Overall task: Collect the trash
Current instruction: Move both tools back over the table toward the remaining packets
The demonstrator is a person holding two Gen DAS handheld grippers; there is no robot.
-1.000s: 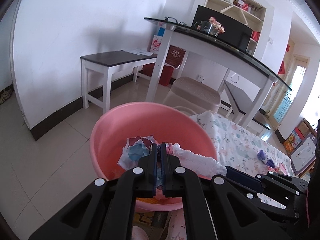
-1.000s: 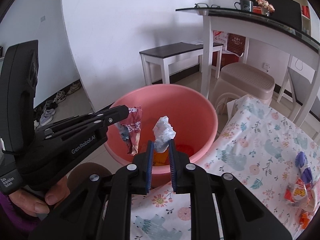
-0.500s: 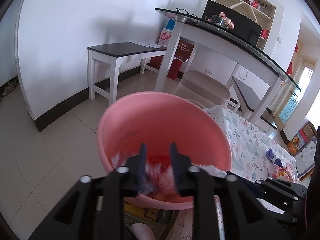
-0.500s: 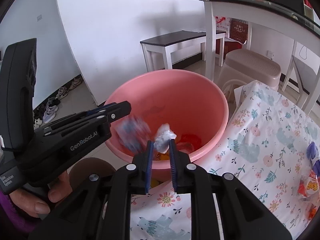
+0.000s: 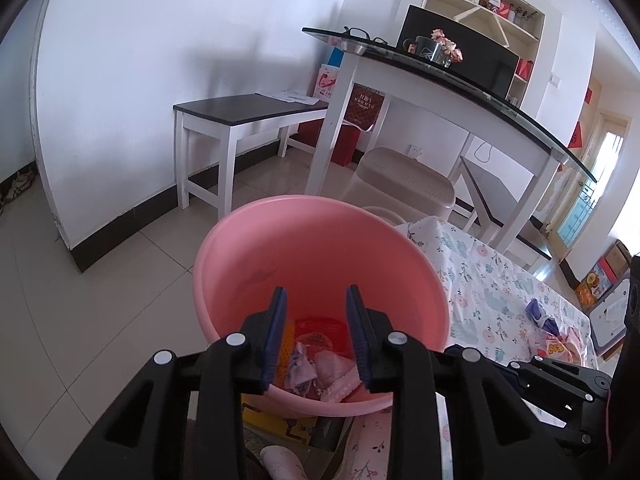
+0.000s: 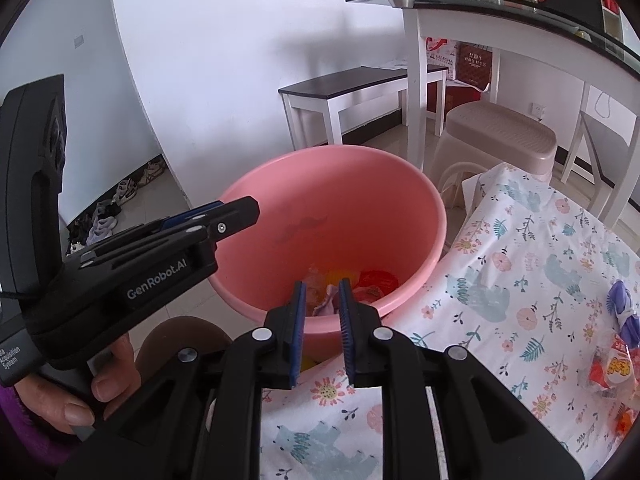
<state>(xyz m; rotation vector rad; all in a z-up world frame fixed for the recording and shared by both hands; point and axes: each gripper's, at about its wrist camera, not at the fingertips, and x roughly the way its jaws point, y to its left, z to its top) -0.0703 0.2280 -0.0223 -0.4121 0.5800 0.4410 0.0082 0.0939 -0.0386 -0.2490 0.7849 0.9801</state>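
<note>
- The left gripper (image 5: 316, 304) hangs over the near side of the pink basin (image 5: 320, 240), its jaws spread with nothing between them.
- Wrappers (image 5: 320, 356) lie in the basin bottom, pink, red and yellow among them.
- At 3 o'clock of the basin, a floral cloth (image 5: 500, 292) covers the surface, touching the rim.
- More wrappers (image 5: 548, 332) lie on that cloth, well apart from the basin.
- The right gripper (image 5: 560, 380) shows at 4 o'clock.

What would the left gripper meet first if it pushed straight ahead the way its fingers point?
Probably the pile of crumpled wrappers at the bottom of the round pink plastic basin. The open left gripper points down into it, with nothing between the fingers; depth is hard to judge.
</note>
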